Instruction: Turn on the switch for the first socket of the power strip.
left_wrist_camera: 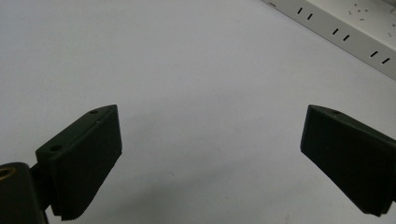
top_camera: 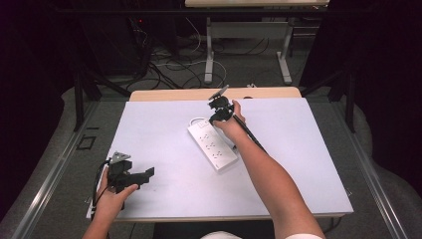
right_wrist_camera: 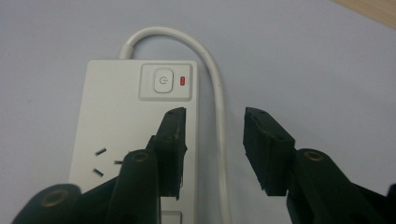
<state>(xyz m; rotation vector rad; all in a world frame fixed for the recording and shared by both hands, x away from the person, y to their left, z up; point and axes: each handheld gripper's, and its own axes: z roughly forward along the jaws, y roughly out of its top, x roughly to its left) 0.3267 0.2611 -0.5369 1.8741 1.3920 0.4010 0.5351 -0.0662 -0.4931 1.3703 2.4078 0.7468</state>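
At the near left of the white rectangular plastic power strip (top_camera: pixel 212 145), well apart from it, the left gripper (top_camera: pixel 144 174) rests low on the pale lavender table mat (top_camera: pixel 164 124). Its jaws stand wide and released with nothing between them, probably parked there to keep out of the way while the other hand works.

The power strip itself lies flat and slantwise at the middle of the mat, its sockets facing up for easy reach, its white round cable (right_wrist_camera: pixel 215 98) looping out of the far end and back along one side.

Over that far end of the strip hovers the right gripper (right_wrist_camera: pixel 214 140), pointed down, jaws partly open and grasping nothing. One jaw sits above the strip's body, the other beyond the cable, just short of the square white power button (right_wrist_camera: pixel 162 80) with its red indicator light (right_wrist_camera: pixel 182 80). It looks lined up to press that switch or pinch the cable.
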